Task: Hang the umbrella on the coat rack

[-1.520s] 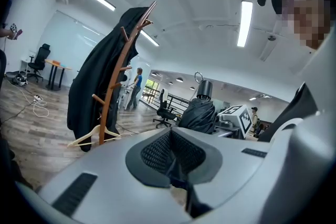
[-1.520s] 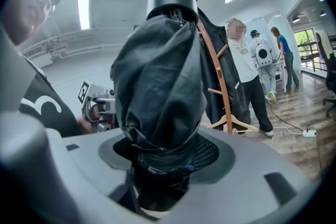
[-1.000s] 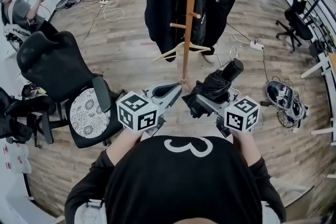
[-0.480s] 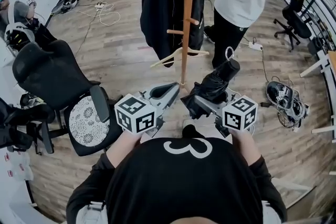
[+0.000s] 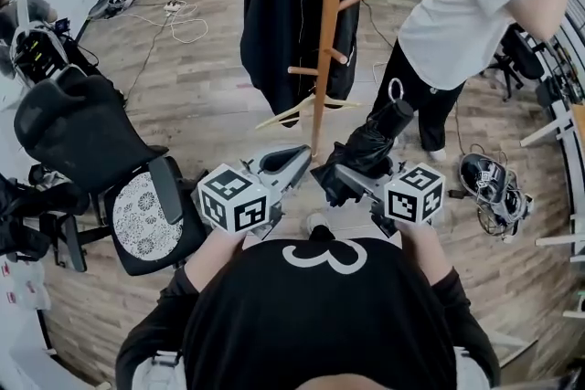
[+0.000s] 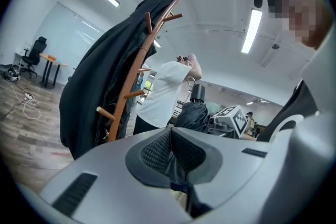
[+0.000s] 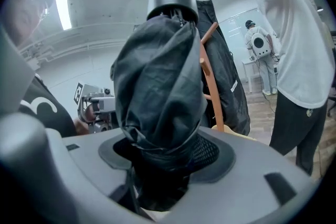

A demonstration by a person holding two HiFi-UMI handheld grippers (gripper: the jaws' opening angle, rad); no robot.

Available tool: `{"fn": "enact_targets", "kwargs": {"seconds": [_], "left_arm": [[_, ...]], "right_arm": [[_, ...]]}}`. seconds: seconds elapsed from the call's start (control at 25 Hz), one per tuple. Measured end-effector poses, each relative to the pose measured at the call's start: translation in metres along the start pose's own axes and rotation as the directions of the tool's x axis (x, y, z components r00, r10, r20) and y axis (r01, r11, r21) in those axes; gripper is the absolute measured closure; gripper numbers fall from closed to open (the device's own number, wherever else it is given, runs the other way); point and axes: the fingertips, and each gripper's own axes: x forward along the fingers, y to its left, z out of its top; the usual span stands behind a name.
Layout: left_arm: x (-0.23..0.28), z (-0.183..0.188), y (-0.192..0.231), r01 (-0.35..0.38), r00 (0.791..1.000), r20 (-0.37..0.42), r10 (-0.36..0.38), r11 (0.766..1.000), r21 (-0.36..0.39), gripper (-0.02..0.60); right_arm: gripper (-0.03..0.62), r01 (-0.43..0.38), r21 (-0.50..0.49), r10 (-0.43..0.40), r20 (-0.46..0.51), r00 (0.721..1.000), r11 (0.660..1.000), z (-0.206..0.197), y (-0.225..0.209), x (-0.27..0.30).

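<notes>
The wood floor (image 5: 210, 96) fills the head view. On it stands the wooden coat rack (image 5: 327, 32), straight ahead of the wearer. Its top is cut off by the upper edge of the picture, and its foot drops out of sight behind the gripper tips. A black coat (image 5: 279, 5) hangs on the rack's left side and covers much of the pole there. A pale hanger (image 5: 306, 107) sits low on the pole. A black office chair (image 5: 91, 151) stands to the left. A person in a white shirt (image 5: 471, 9) stands to the right of the rack, partly out of frame.

The umbrella (image 5: 370, 149) is folded into a black bundle, just right of the rack's pole and apart from it. Its long axis runs forward, away from the wearer, and slants toward the right. Its cylinder-shaped end leads, with a thin loop (image 5: 396, 91) on top. In the right gripper view the umbrella (image 7: 160, 81) rises from the jaws and blocks most of the scene. Its lower end is buried between the pads.

The right gripper (image 5: 352, 178) is clamped on the umbrella's fabric near its lower end. The left gripper (image 5: 294, 162) points forward at the rack's foot, level with the right one. Its jaws are pressed together with nothing between them (image 6: 170, 152). Both forearms reach forward from the chest, and the hands are hidden under the marker cubes (image 5: 236, 196).
</notes>
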Motion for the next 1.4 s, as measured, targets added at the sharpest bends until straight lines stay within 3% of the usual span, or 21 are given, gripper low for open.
{"fn": "enact_targets", "kwargs": {"seconds": [0.6, 0.8, 1.12, 1.4], "left_arm": [[0.024, -0.002, 0.045, -0.068, 0.998, -0.018, 0.067, 0.996, -0.054, 0.565], [0.03, -0.006, 0.062, -0.105, 0.994, -0.042, 0.102, 0.992, -0.072, 0.566], [0.048, -0.015, 0.078, -0.11, 0.992, -0.065, 0.104, 0.989, -0.097, 0.565], [0.045, -0.019, 0.091, -0.125, 0.99, -0.077, 0.117, 0.985, -0.115, 0.565]], "right_arm": [[0.316, -0.017, -0.084, 0.005, -0.143, 0.99, 0.996, -0.012, -0.048, 0.046], [0.316, -0.04, -0.034, 0.034, -0.153, 0.988, 0.999, -0.014, -0.061, 0.061], [0.316, -0.039, -0.033, 0.032, -0.205, 0.978, 0.999, -0.025, -0.089, 0.08], [0.316, -0.056, -0.05, 0.042, -0.242, 0.969, 0.997, -0.03, -0.089, 0.096]]}}
